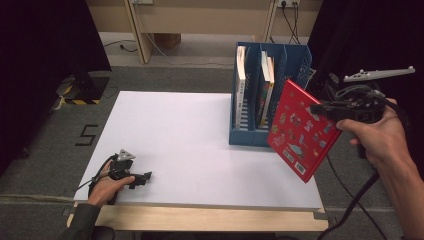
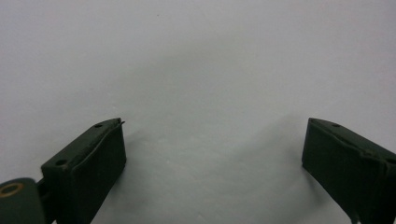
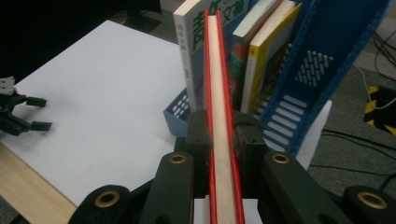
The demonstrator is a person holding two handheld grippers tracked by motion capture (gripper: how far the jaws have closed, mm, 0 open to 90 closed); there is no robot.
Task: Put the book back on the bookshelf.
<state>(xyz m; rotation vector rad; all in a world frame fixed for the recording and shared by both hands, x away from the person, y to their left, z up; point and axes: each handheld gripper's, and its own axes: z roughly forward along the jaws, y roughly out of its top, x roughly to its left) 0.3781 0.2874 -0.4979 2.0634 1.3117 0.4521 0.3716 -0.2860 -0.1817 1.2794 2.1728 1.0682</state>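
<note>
- Red book (image 1: 302,129): held in the air over the right near part of the table, tilted, cover facing the high view, just in front of the blue file rack (image 1: 295,62). It does not touch the tabletop.
- Right gripper (image 1: 320,109): clenched on the red book at its upper right edge. In the right gripper view the jaws press both covers, with the pale page block (image 3: 219,116) running up between them.
- Blue file rack: stands at the far right of the white table (image 1: 170,135). Its compartments hold upright books, a white-spined one (image 1: 241,82) in the left compartment and others (image 1: 267,85) in the middle one.
- Left gripper (image 1: 148,176): rests low at the near left of the table, well apart from the book and rack. Its jaws stand wide and released, with bare white tabletop between them in the left gripper view.
- Left hand (image 1: 107,185): wrapped around the left gripper body.
</note>
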